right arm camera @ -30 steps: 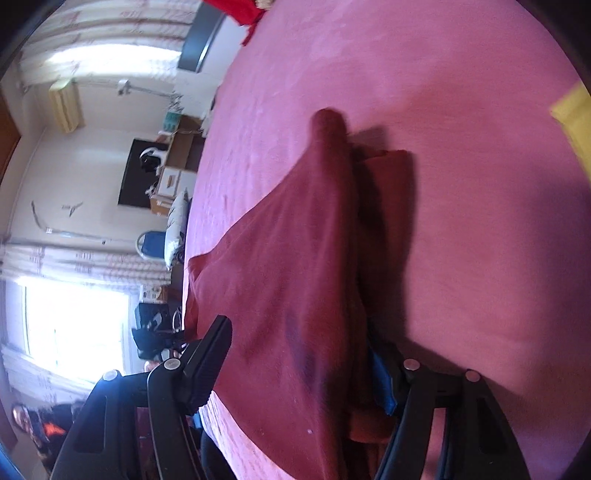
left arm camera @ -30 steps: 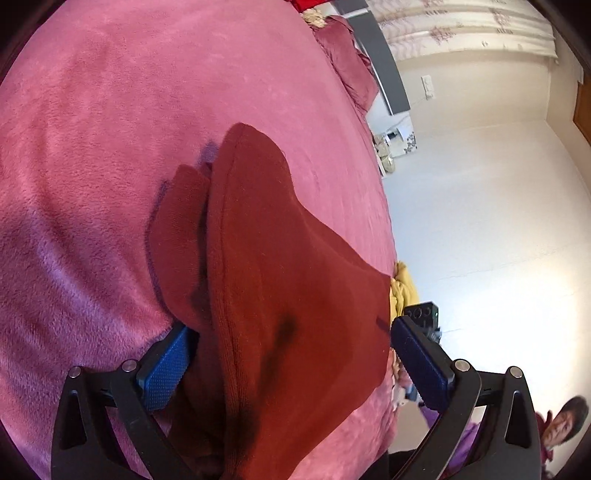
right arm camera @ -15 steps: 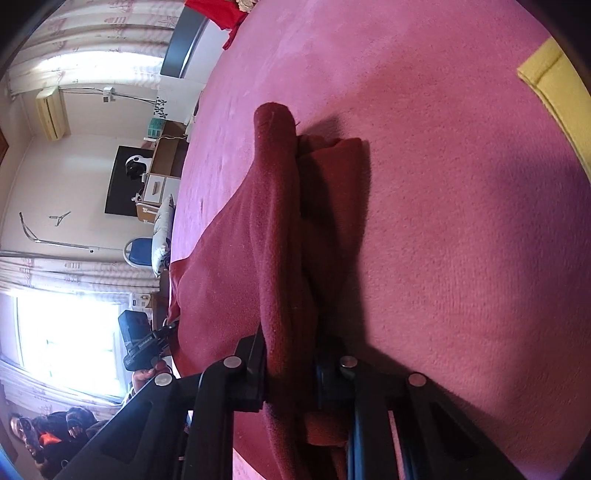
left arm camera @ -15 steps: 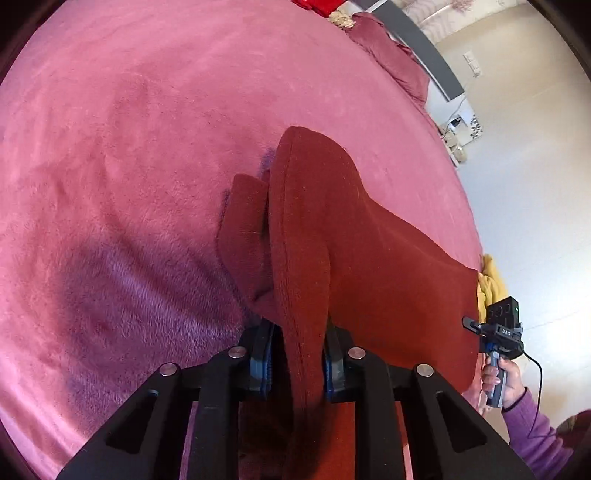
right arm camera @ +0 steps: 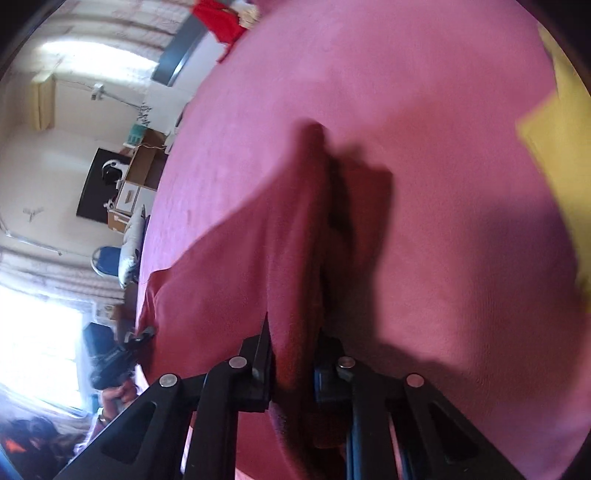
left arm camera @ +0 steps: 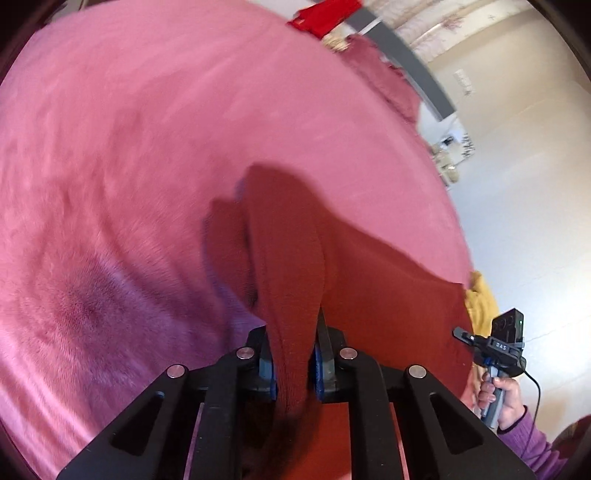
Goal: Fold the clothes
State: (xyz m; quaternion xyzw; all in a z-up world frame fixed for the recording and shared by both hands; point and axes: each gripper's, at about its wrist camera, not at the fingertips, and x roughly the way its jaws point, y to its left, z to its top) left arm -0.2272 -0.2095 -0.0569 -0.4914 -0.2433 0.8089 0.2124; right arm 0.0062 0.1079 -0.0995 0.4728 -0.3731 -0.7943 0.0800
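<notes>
On the pink bedspread (left arm camera: 147, 147) lies the dark red garment (left arm camera: 388, 288), its raised folds pinched by the left gripper (left arm camera: 293, 363) and the right gripper (right arm camera: 291, 369); a yellow cloth (right arm camera: 554, 147) lies nearby.

My bed (left arm camera: 147, 147) wears a pink plush cover; on it lie the dark red garment (left arm camera: 388, 288), a yellow cloth (right arm camera: 557, 155) and, at the far edge, a red cloth (left arm camera: 325, 16).

Motion blur, fisheye-warped edges — blown-out window (right arm camera: 33, 343) glare, soft shadows
</notes>
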